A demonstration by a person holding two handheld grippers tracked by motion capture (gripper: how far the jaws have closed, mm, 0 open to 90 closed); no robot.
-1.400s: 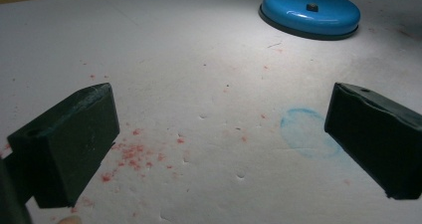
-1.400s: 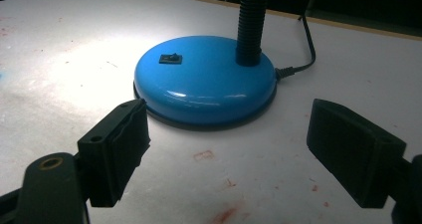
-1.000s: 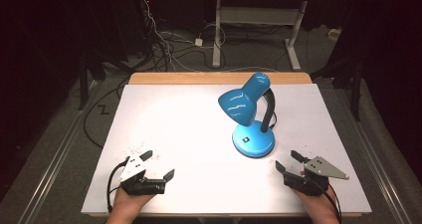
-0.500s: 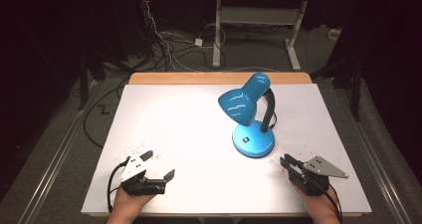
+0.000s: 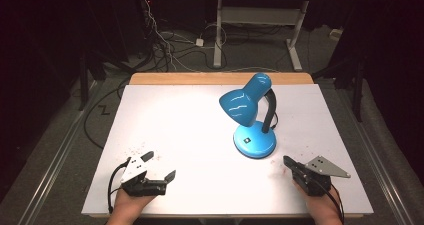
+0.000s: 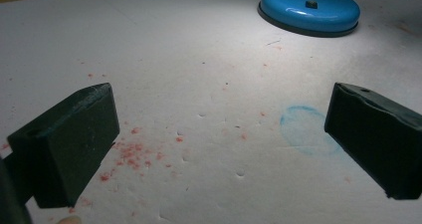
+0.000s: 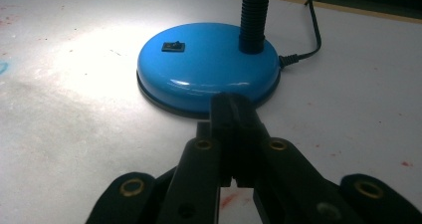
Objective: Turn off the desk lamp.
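A white worktop (image 5: 200,120) fills the middle of the high view, with a wooden strip along its far edge. A blue desk lamp (image 5: 250,115) stands right of centre, its round base (image 5: 255,140) nearer the right edge than the left, its black flexible neck (image 5: 270,112) curving up to a blue shade that tilts toward the left. A small black switch (image 7: 173,47) sits on top of the base, and a thin black cord (image 7: 311,30) runs off behind it toward the far edge.

The left gripper (image 5: 161,167) rests near the front left corner, held by a hand (image 5: 131,205) at the front edge. Its two black jaws are spread wide, with nothing between them; below them the surface is speckled with red crumbs (image 6: 132,152) and a faint blue ring (image 6: 303,129).

The right gripper (image 5: 288,163) lies near the front right corner, just beside the lamp base but apart from it. Its jaws are pressed together, tips pointing at the base, pinching nothing.
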